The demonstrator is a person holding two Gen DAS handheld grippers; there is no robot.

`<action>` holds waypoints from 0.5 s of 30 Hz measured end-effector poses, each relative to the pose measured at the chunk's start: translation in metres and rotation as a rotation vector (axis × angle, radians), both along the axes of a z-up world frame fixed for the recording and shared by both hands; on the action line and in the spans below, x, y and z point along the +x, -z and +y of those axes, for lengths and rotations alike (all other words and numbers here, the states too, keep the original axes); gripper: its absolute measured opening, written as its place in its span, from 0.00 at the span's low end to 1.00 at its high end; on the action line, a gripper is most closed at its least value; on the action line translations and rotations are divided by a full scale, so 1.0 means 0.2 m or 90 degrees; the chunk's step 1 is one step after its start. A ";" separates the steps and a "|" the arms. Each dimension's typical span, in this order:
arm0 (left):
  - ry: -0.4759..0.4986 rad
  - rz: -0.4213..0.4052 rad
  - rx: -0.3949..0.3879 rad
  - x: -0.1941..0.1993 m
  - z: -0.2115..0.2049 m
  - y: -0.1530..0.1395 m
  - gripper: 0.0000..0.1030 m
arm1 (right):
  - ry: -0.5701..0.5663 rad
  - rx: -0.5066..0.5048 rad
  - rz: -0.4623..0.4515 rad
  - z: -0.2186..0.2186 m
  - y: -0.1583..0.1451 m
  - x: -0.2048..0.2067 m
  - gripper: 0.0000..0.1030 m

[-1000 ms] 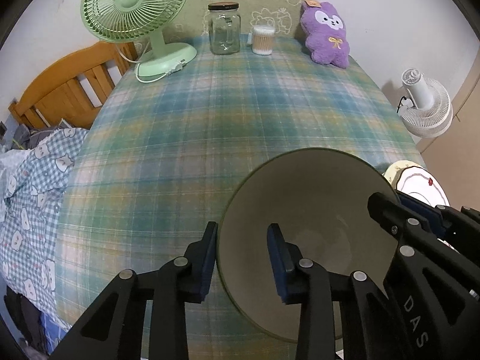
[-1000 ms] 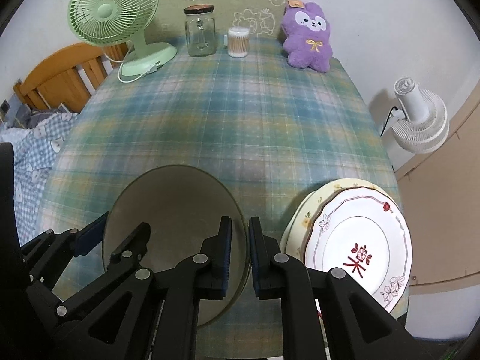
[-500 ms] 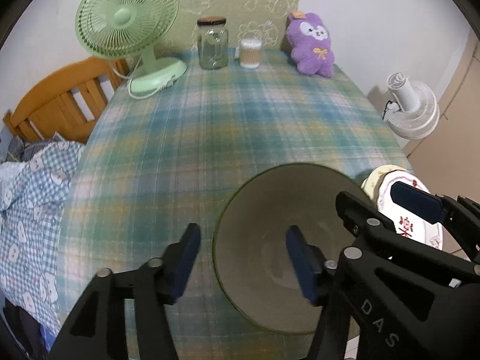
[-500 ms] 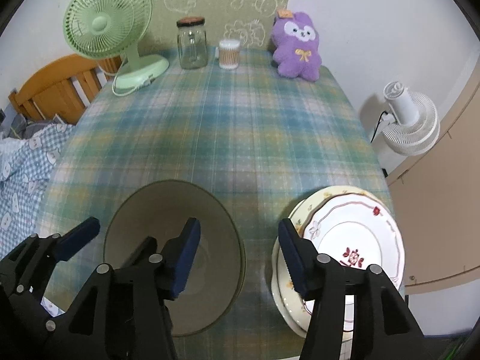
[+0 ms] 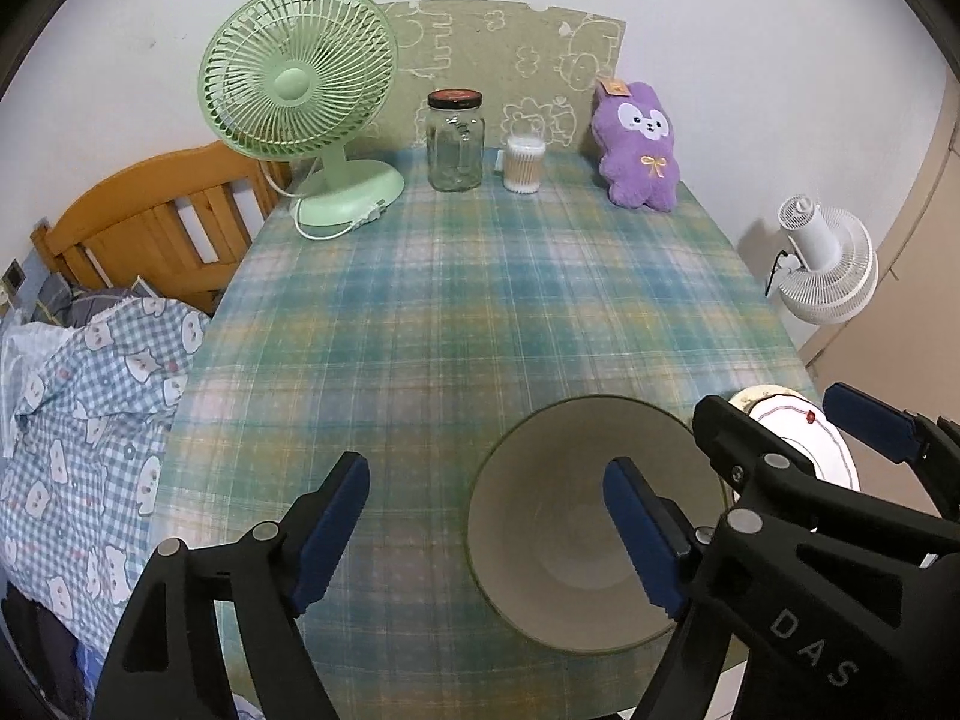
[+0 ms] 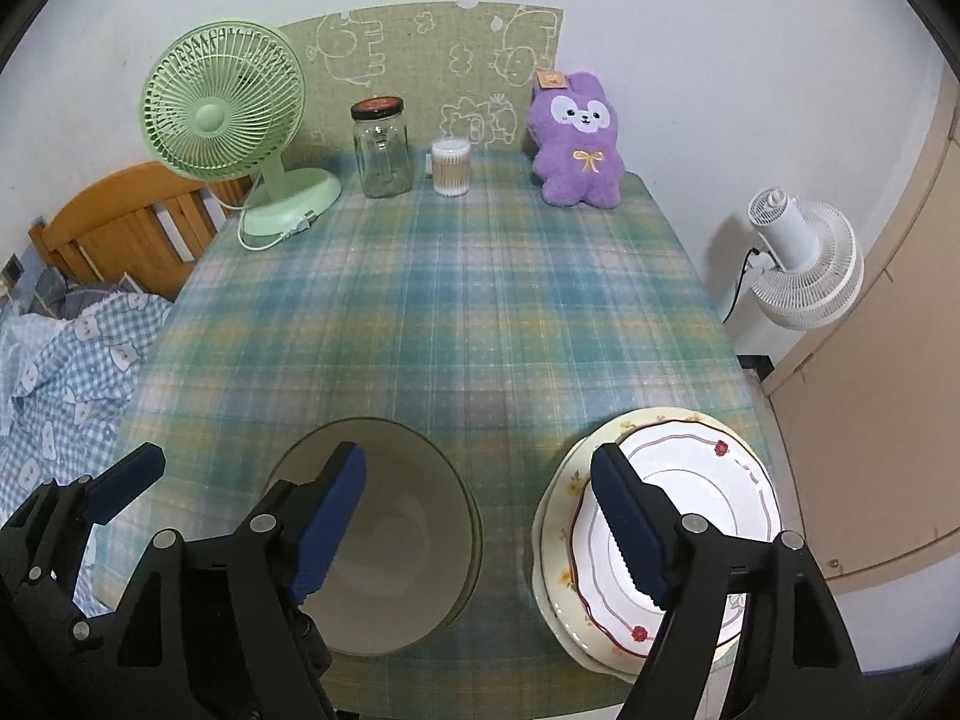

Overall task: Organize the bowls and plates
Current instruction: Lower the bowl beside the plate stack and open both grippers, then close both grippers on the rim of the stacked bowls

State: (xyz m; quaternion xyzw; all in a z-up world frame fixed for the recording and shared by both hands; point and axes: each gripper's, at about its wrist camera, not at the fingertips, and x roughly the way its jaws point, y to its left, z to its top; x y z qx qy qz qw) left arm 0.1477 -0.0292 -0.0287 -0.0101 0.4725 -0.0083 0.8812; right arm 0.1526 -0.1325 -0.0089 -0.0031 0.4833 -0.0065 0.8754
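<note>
Ceramic bowl (image 6: 384, 540) is sitting beside the stacked plates (image 6: 660, 528) near the table edge (image 6: 480, 690), both grippers (image 5: 480, 528) (image 6: 480, 516) gaping wide and empty, risking a knock-off.

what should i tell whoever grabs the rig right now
Left claw: open, holding nothing.
Right claw: open, holding nothing.
Olive-rimmed cream ceramic bowl: upright on the plaid tablecloth, near edge.
White red-trimmed plate: stacked on a cream floral plate, right of the bowl, apart from it.
Done: plates stacked, bowl set down.
Left: possibly nothing; confirm whether the bowl belongs on the plates.
</note>
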 end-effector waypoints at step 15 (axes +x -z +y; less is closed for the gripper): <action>0.010 0.070 -0.038 0.08 0.01 0.25 0.76 | -0.008 0.041 0.068 0.01 0.27 0.08 0.78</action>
